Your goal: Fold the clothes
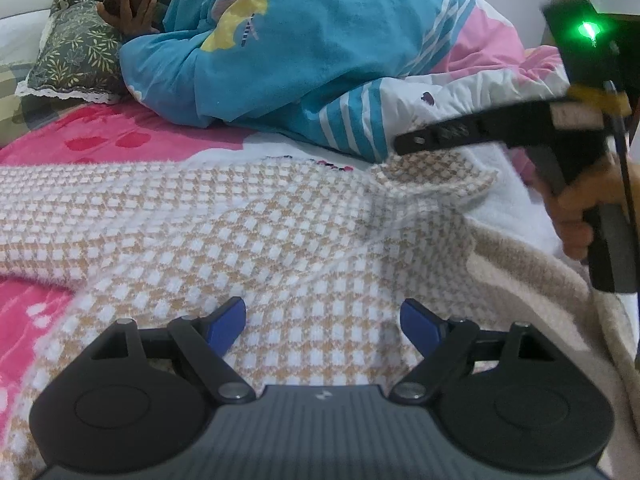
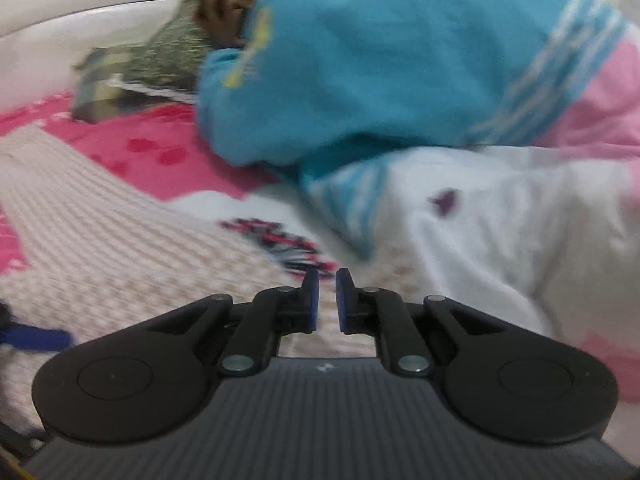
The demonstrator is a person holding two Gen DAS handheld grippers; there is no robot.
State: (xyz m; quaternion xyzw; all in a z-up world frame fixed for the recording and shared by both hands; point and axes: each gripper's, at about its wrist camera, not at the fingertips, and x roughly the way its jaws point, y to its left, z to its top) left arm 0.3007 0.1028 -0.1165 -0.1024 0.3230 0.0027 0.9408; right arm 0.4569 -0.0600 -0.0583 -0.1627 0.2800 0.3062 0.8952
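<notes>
Checked sweater [image 1: 248, 220] lay flat on bed, long axis left-right. L gripper [image 1: 323, 320] hovered over its near hem, fingers spread, empty. R gripper [image 2: 327, 300] nearly pinched shut, nothing between, nearer sweater's far-right corner.

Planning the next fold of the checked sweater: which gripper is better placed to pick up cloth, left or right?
Left, probably. The left gripper hangs open directly over the checked sweater, cloth between its pads. The right gripper is nearly shut, empty, near the sweater's far edge.

No readable text or labels.
</notes>
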